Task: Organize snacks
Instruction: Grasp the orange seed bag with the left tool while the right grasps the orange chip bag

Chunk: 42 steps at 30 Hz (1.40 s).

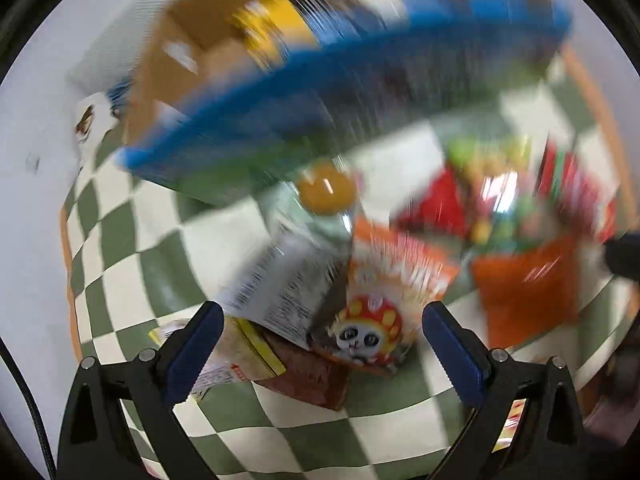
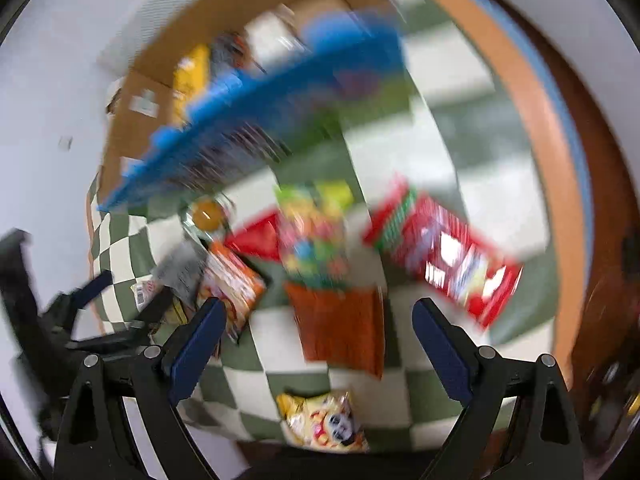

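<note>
Both views are motion-blurred. Several snack packets lie on a green and white checked cloth (image 1: 132, 248). My left gripper (image 1: 322, 346) is open and empty just above a panda-print packet (image 1: 370, 330), a grey packet (image 1: 286, 284) and a brown packet (image 1: 316, 376). My right gripper (image 2: 320, 342) is open and empty above an orange packet (image 2: 340, 328). A yellow packet (image 2: 324, 424) lies below it, a red packet (image 2: 452, 260) to the right. A blue basket (image 1: 320, 92) stands at the back; it also shows in the right wrist view (image 2: 256, 104).
A cardboard box (image 1: 160, 80) with packets in it stands behind the basket against a white wall. The left gripper shows at the left of the right wrist view (image 2: 60, 312). The table's brown edge (image 2: 552, 160) curves along the right.
</note>
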Available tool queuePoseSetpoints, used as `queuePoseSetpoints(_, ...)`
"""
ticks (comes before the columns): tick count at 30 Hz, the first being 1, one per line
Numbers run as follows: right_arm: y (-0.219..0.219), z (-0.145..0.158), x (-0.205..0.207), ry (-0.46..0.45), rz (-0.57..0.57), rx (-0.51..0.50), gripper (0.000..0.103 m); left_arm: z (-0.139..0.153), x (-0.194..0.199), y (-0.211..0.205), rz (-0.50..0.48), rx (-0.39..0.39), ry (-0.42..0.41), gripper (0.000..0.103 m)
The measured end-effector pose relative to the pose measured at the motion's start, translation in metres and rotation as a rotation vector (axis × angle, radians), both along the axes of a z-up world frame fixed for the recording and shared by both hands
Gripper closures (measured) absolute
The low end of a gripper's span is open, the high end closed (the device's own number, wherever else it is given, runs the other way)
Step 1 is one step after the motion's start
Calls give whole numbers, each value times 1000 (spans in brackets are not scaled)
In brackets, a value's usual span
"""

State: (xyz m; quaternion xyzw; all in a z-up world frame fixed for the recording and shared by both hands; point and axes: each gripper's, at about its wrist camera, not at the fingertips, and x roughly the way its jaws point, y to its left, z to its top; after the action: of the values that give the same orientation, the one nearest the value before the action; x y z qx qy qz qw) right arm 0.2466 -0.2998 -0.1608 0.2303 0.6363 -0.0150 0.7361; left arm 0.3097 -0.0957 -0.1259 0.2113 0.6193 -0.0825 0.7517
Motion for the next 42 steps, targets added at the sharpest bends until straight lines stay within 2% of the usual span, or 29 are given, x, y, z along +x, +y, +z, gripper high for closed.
queuePoseSetpoints(2, -1, -13, -9, 12, -11, -14, 7, -24, -2, -7, -60, 29, 54, 1)
queuePoseSetpoints(3, 3, -16, -11, 2, 22, -55, 7, -35, -2, -12, -92, 53, 73, 1)
queuePoseSetpoints(5, 15, -20, -10, -10, 141, -125, 7, -51, -2, -19, -156, 79, 108, 1)
queuePoseSetpoints(7, 31, -22, -8, -18, 297, -184, 7, -59, -1, -23, -186, 97, 107, 1)
queuePoseSetpoints(8, 41, -23, -7, -15, 389, -239, 7, -61, 0, -24, -191, 92, 98, 4)
queuePoseSetpoints(9, 52, -25, -8, -15, 485, -313, 7, -61, 0, -23, -183, 81, 91, 12)
queuePoseSetpoints(12, 81, -32, -11, -12, 726, -471, 7, -53, -1, -14, -104, 9, 87, 32)
queuePoseSetpoints(14, 98, -40, -16, -10, 863, -544, 7, -49, -5, -4, -36, -42, 100, 37)
queuePoseSetpoints(19, 133, -65, -26, 9, 1115, -613, 7, -52, -18, 35, 170, -166, 159, 37)
queuePoseSetpoints(22, 143, -84, -27, 51, 1199, -608, 7, -58, -27, 59, 275, -248, 196, 37)
queuePoseSetpoints(24, 145, -99, -24, 86, 1217, -609, 10, -62, -31, 68, 306, -276, 213, 36)
queuePoseSetpoints(26, 139, -110, -18, 123, 1167, -580, 17, -65, -34, 76, 325, -297, 223, 35)
queuePoseSetpoints(27, 133, -114, -13, 140, 1093, -539, 21, -66, -35, 79, 329, -304, 226, 34)
queuePoseSetpoints(29, 112, -112, -1, 162, 892, -420, 27, -68, -38, 89, 334, -318, 228, 32)
queuePoseSetpoints(31, 80, -112, 3, 223, 625, -293, 33, -73, -38, 94, 338, -325, 234, 31)
queuePoseSetpoints(34, 37, -111, -6, 252, 283, -76, 34, -82, -28, 94, 335, -299, 242, 28)
queuePoseSetpoints(36, 17, -118, -14, 283, 119, 106, 30, -95, -16, 87, 317, -267, 246, 28)
queuePoseSetpoints(37, 12, -122, -19, 298, 76, 173, 24, -97, -14, 85, 307, -252, 242, 28)
queuePoseSetpoints(38, 10, -123, -22, 295, 61, 186, 20, -99, -12, 83, 302, -243, 234, 28)
queuePoseSetpoints(41, 10, -115, -29, 215, 93, 96, 19, -97, -10, 78, 291, -244, 204, 28)
queuePoseSetpoints(42, 15, -111, -28, 199, 117, 61, 19, -96, -10, 78, 292, -241, 194, 31)
